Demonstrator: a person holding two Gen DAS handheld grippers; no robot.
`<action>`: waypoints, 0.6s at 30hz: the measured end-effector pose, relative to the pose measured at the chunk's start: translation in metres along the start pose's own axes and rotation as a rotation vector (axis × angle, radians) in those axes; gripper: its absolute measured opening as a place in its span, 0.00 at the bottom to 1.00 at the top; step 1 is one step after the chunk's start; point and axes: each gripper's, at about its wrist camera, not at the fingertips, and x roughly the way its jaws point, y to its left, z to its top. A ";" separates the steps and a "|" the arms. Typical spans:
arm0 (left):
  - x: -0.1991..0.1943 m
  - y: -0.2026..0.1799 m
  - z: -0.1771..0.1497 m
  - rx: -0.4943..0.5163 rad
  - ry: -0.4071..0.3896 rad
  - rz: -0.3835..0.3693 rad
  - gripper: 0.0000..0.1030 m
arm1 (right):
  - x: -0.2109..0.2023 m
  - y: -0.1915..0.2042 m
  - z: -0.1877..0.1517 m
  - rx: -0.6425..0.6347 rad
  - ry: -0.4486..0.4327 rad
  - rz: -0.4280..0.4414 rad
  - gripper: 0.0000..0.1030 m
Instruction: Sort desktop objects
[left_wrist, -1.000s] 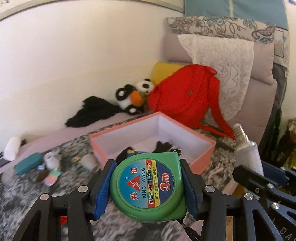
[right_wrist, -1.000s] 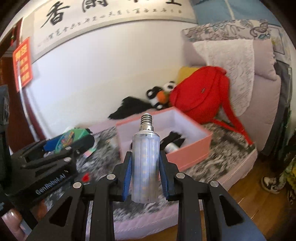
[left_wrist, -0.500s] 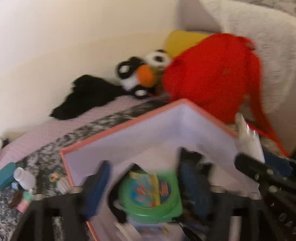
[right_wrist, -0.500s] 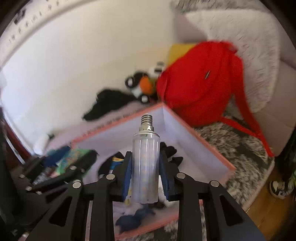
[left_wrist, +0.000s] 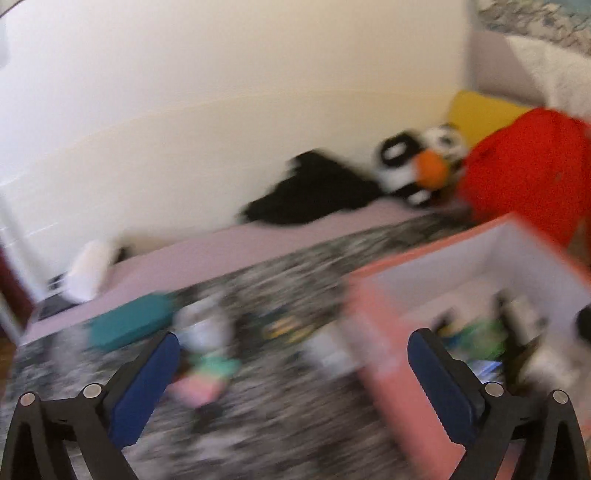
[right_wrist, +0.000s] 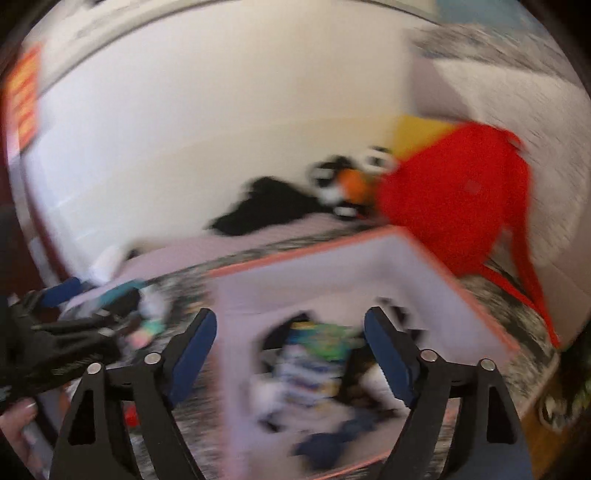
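Both views are smeared by motion. My left gripper (left_wrist: 293, 384) hangs over the patterned blanket just left of the pink box (left_wrist: 388, 369), its jaws opening wide with nothing between them. The green tape measure (left_wrist: 480, 339) lies inside the box. My right gripper (right_wrist: 290, 350) is above the box (right_wrist: 332, 277), jaws also opening and empty. Below it in the box lie the tape measure (right_wrist: 325, 339) and a blurred white item (right_wrist: 295, 380) that may be the bulb. The left gripper (right_wrist: 88, 299) shows at the left edge of the right wrist view, with a hand (right_wrist: 18, 417) under it.
On the blanket left of the box lie a teal case (left_wrist: 125, 325), a small white bottle (left_wrist: 203, 321) and a pink-and-green piece (left_wrist: 207, 373). A red backpack (left_wrist: 524, 184), panda plush (left_wrist: 424, 166) and black cloth (left_wrist: 314, 192) sit against the wall behind.
Both grippers moved forward over the box and opened. The tape measure left the left jaws and the bulb left the right jaws. The left gripper then swung left of the box.
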 end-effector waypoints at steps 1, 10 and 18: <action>0.002 0.022 -0.012 0.005 0.013 0.039 0.99 | 0.005 0.027 -0.003 -0.043 0.012 0.041 0.85; 0.062 0.202 -0.084 -0.008 0.094 0.297 0.99 | 0.121 0.192 -0.036 -0.167 0.194 0.213 0.85; 0.182 0.285 -0.089 -0.106 0.192 0.288 0.99 | 0.251 0.245 -0.038 -0.143 0.306 0.155 0.85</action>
